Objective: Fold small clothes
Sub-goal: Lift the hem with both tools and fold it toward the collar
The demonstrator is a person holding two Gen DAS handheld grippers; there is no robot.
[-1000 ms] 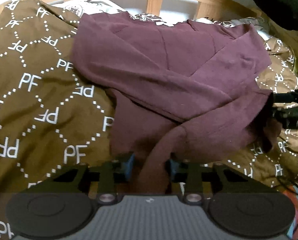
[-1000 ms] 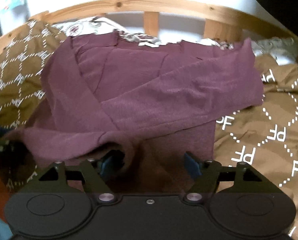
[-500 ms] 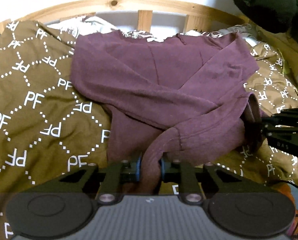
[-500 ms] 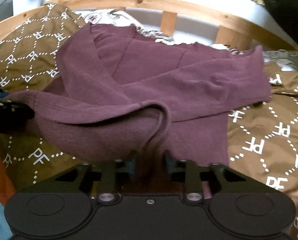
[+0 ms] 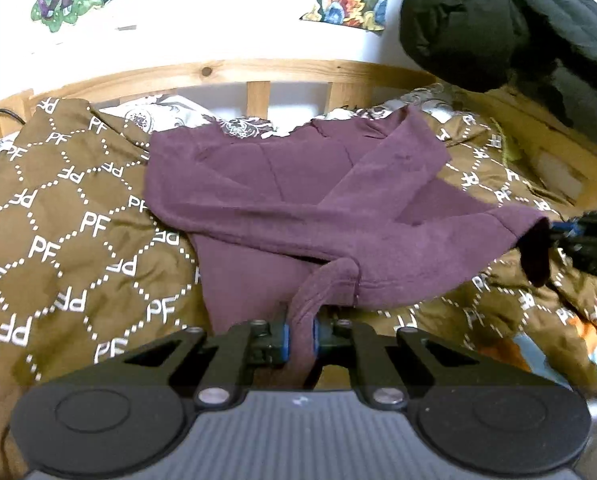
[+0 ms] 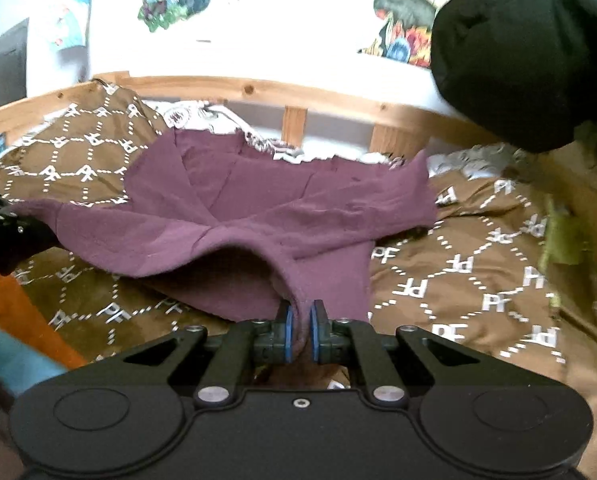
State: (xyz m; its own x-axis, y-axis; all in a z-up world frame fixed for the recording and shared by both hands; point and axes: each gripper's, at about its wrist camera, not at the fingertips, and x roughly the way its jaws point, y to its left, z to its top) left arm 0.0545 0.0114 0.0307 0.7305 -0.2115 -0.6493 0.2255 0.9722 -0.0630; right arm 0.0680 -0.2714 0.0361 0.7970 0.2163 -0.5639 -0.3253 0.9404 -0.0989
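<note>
Both grippers have cloth in their teeth here: the left gripper [image 5: 300,338] is closing its blue pads onto a twisted rope of hem on the maroon sweatshirt [image 5: 298,192], and the right gripper [image 6: 300,332] sits pinched tight on another bunch of that same near edge. The sweatshirt lies on the brown PF-print bedspread [image 5: 58,240], sleeves crossed over the chest, neck end toward the wooden headboard [image 5: 226,74], near hem raised off the bed between the two tools. And that is the relation that counts: the garment's long axis runs straight away from both grippers toward the headboard, so the hem looks set to travel forward, over the body, to meet the shoulders. Neither hand is clearly nearer; each holds one bottom corner, one either side, and from the right wrist the left tool shows as a dark shape at the left edge, level with the lifted fabric. Hard to read: the cloth inside each clamp vanishes behind the finger mounts, so how many layers are caught is anyone's guess. The neckline merges into the patterned pillow [image 5: 166,112] behind it, and a black padded jacket [image 5: 498,20] blocks the upper right corner. Motion blur softens the right-hand picture.
</note>
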